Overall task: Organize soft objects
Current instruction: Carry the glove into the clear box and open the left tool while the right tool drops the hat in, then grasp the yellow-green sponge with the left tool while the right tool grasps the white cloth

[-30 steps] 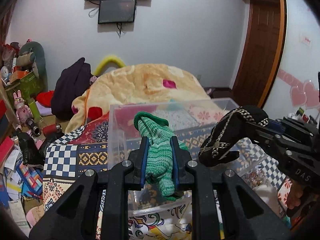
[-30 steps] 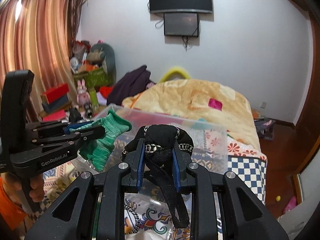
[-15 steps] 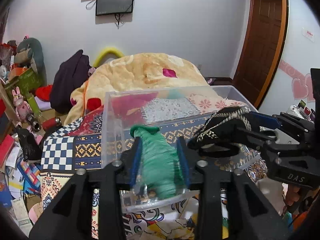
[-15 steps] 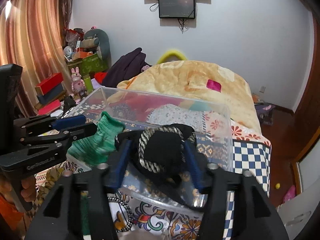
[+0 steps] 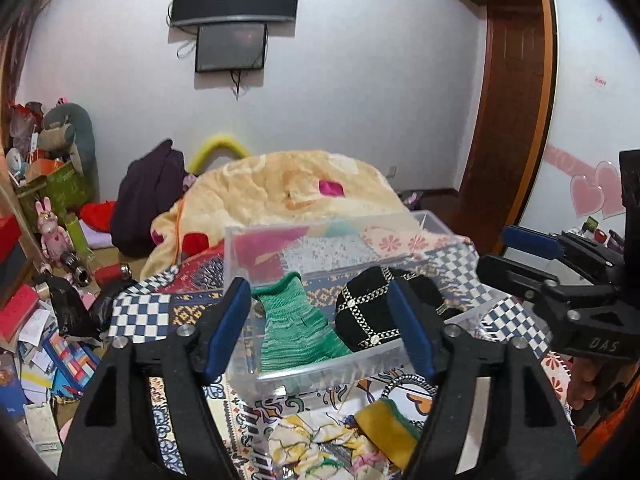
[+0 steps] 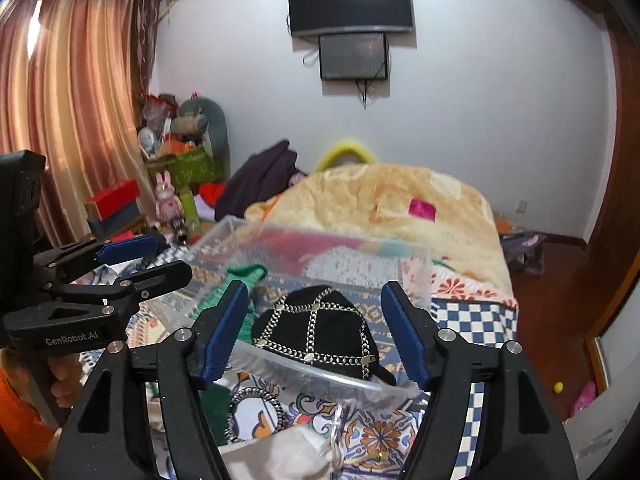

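Note:
A clear plastic box (image 5: 320,372) stands on the patterned bedspread. In it lie a green knitted sock (image 5: 296,328) on the left and a black cap with gold chain trim (image 5: 372,316) on the right. The box (image 6: 320,372), the cap (image 6: 320,328) and the sock's green edge (image 6: 244,272) also show in the right wrist view. My left gripper (image 5: 324,328) is open and empty above the box's near side. My right gripper (image 6: 316,328) is open and empty over the cap. Each gripper shows from the side in the other's view.
Loose cloths lie in front of the box: a yellow and white piece (image 5: 320,444), a mustard piece (image 5: 384,428), a white cloth (image 6: 276,456). A cream blanket (image 5: 288,192) is heaped behind. Clutter and boxes (image 5: 36,320) fill the floor at left. A wooden door (image 5: 508,120) stands right.
Both grippers opened wide. The green sock and the black cap dropped from them into the clear box. Both grippers have pulled back and up a little.

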The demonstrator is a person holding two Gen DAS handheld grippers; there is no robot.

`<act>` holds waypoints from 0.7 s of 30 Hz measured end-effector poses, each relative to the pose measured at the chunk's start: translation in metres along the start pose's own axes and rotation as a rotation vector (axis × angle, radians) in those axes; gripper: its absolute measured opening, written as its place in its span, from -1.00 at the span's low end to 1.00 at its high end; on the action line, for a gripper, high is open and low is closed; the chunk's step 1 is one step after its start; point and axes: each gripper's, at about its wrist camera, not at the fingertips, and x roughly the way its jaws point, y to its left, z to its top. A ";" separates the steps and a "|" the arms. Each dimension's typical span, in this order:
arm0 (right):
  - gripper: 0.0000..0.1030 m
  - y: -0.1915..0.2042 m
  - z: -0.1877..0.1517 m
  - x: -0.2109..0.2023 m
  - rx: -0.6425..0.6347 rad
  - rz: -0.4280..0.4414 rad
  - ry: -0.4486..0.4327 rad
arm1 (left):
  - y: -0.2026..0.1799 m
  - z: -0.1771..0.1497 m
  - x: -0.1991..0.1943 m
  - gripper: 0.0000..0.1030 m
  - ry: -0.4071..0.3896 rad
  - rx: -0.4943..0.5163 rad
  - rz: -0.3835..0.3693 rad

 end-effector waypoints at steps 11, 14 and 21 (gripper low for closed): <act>0.58 0.005 -0.026 -0.027 0.022 0.008 -0.038 | -0.005 -0.029 -0.033 0.62 -0.026 0.002 -0.012; 0.58 0.006 -0.039 -0.023 0.032 0.025 -0.005 | -0.006 -0.040 -0.032 0.62 -0.003 -0.013 -0.022; 0.58 0.010 -0.068 -0.011 0.044 0.038 0.078 | -0.017 -0.067 -0.025 0.62 0.036 -0.006 -0.029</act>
